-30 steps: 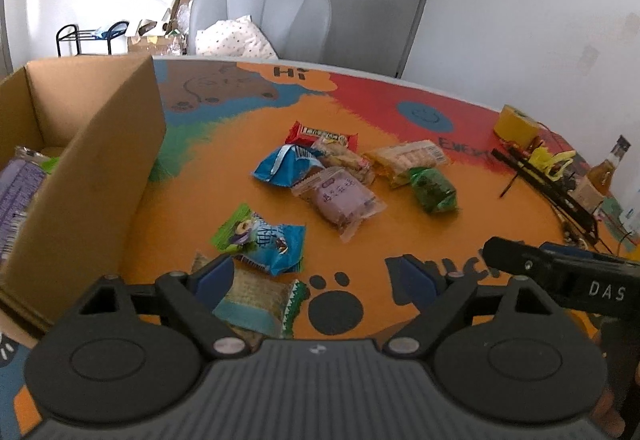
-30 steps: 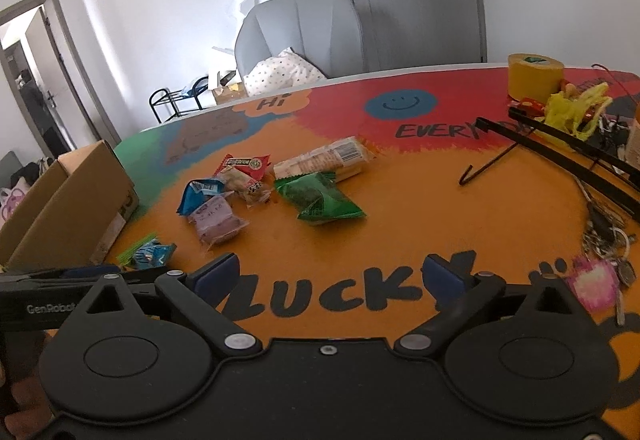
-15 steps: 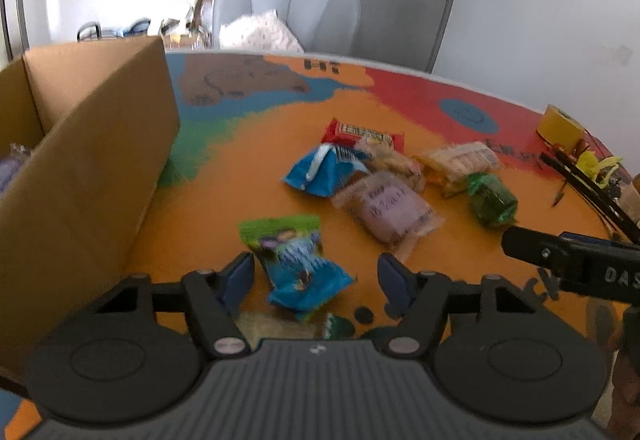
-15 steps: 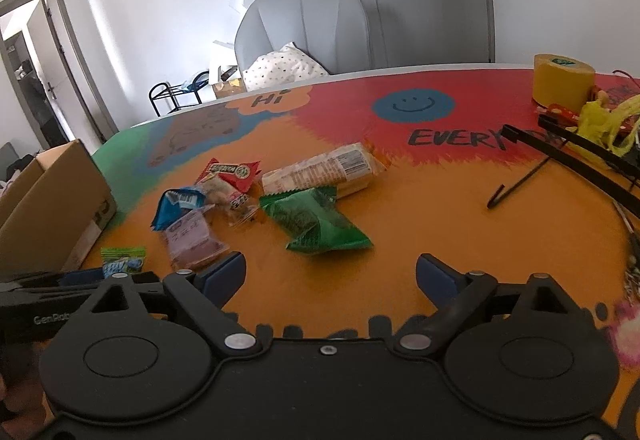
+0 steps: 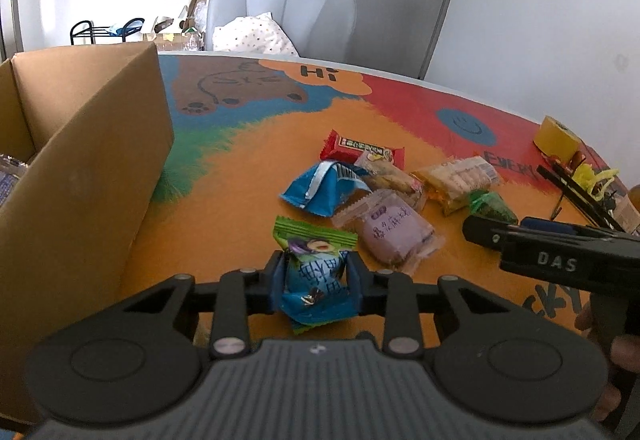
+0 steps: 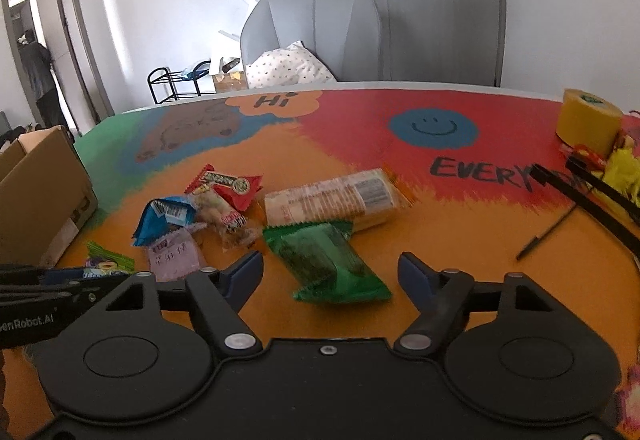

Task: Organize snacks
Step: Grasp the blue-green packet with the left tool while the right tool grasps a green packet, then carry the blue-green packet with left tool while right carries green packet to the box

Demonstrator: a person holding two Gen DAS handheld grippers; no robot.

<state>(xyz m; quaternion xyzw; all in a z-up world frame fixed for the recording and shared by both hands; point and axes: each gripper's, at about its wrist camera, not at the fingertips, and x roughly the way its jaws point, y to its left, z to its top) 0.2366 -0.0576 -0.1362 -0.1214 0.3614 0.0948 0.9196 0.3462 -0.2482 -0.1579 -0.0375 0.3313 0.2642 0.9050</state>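
At the left edge of the table [image 5: 256,176], your cardboard box [image 5: 92,176] stands open, with some purple packaging just visible inside it at the far left. Just right of the box, your left gripper [image 5: 316,278] has changed the most: a second ago its fingers were spread wide over a pale biscuit packet near the table's near edge, half a second ago they were narrowing around a green-and-blue candy packet [image 5: 318,272], and now they are clamped on that packet, pinching it across its middle so the wrapper bulges above and below. It looks lifted slightly off the table, though that is hard to confirm. In my judgement the pick is made and the next move is a short carry left to the box. Toward the table's middle, the remaining snacks lie in a loose pile: a blue packet [image 5: 320,192], a purple pastry packet [image 5: 394,234], a red bar [image 5: 362,148] and a long cracker packet [image 6: 332,200], several touching or overlapping. Further right, your right gripper [image 6: 330,274] has moved forward over the last second and its fingers now stand wide apart on either side of a green packet [image 6: 326,260], not yet touching it. That looks like the second pick being lined up. At the far right edge sit a yellow tape roll [image 6: 588,124] and some black rods [image 6: 600,196], well apart from the snacks.
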